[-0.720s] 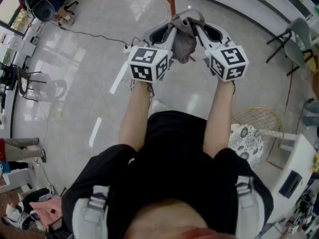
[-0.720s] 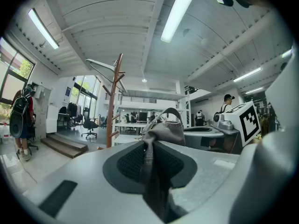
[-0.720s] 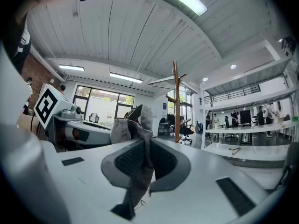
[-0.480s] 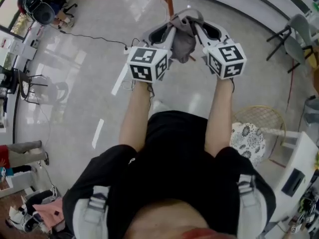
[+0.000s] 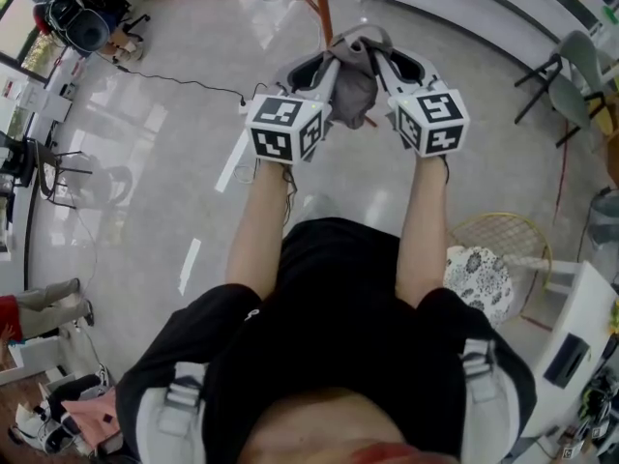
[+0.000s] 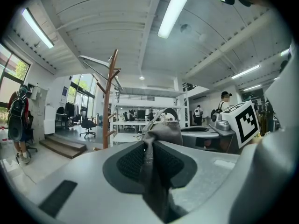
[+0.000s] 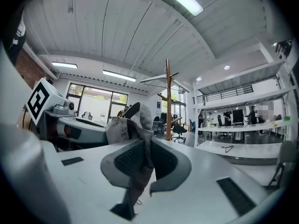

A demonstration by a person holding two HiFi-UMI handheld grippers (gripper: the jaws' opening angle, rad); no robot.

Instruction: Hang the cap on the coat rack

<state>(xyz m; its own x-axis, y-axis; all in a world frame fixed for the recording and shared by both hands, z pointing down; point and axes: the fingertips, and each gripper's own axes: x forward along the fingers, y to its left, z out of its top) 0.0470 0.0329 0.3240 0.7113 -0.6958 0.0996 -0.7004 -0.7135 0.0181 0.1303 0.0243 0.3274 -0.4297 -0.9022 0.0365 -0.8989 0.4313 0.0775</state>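
A grey cap (image 5: 355,80) hangs between my two grippers, held up in front of me. My left gripper (image 5: 331,61) is shut on the cap's left edge, and grey cloth (image 6: 150,171) is pinched between its pads. My right gripper (image 5: 375,58) is shut on the cap's right edge, with cloth (image 7: 136,171) clamped between its pads too. The wooden coat rack (image 6: 107,104) stands ahead with bare pegs; it is also in the right gripper view (image 7: 167,99). In the head view its post (image 5: 320,6) rises just beyond the cap.
A white power strip and black cable (image 5: 184,80) lie on the tiled floor at the left. A wire basket and a patterned stool (image 5: 484,264) stand at the right, chairs (image 5: 571,75) farther right. Desks, office chairs and several people are in the background.
Both grippers with the cap have moved slightly up and forward toward the coat rack's post. The grip on the cap is unchanged.
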